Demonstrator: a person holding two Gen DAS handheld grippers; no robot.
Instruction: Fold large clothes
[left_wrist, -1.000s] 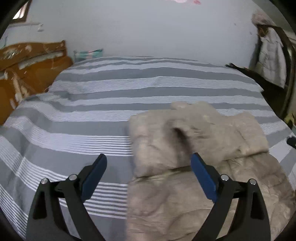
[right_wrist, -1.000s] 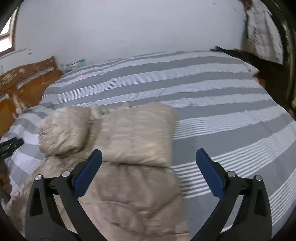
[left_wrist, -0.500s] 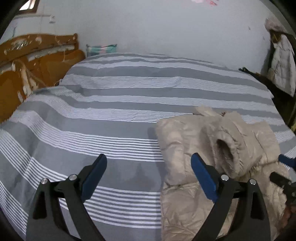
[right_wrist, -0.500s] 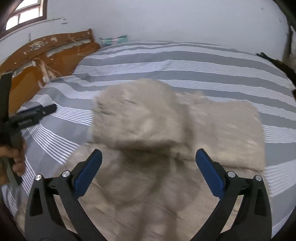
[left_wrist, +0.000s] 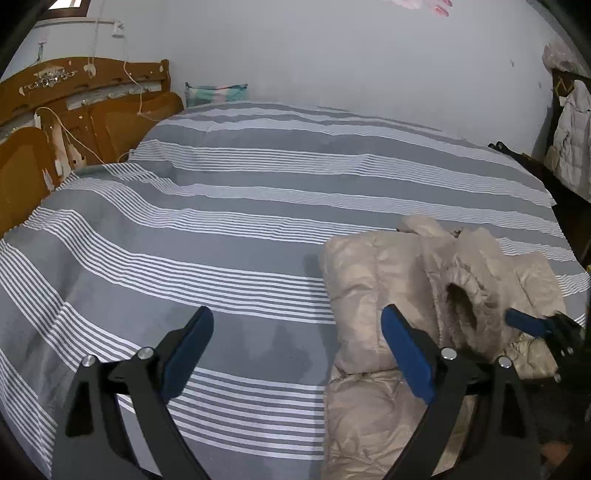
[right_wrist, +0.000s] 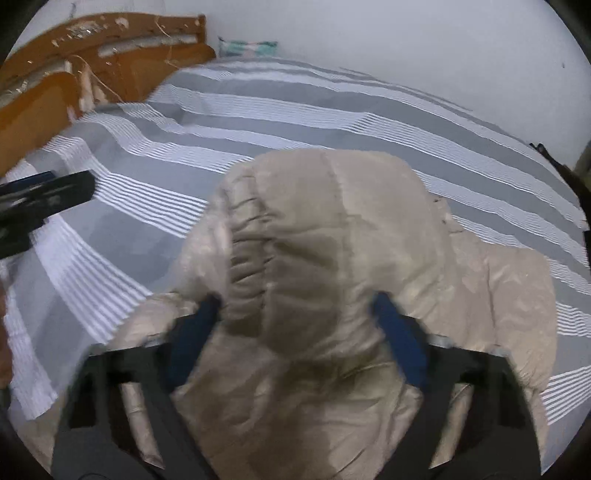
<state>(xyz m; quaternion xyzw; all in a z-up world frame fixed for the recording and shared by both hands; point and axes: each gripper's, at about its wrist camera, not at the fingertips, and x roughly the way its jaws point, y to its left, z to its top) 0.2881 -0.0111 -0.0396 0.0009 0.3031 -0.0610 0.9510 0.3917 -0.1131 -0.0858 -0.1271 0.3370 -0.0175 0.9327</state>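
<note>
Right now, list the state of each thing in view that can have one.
Beige puffer jacket: partly folded, lying on the bed.
Sleeve: bunched, between the right tongs' pads.
Right tongs: just been closing, pads against the sleeve.
Left tongs: open, empty, over the striped bedcover.
White coat: hanging at the wall.

We are in a home bedroom: a bed (left_wrist: 229, 236) under a grey-and-white striped cover, a worn wooden headboard (left_wrist: 85, 107), plain white walls (left_wrist: 332, 66), and a pale coat (left_wrist: 570, 136) hanging at the side.
</note>
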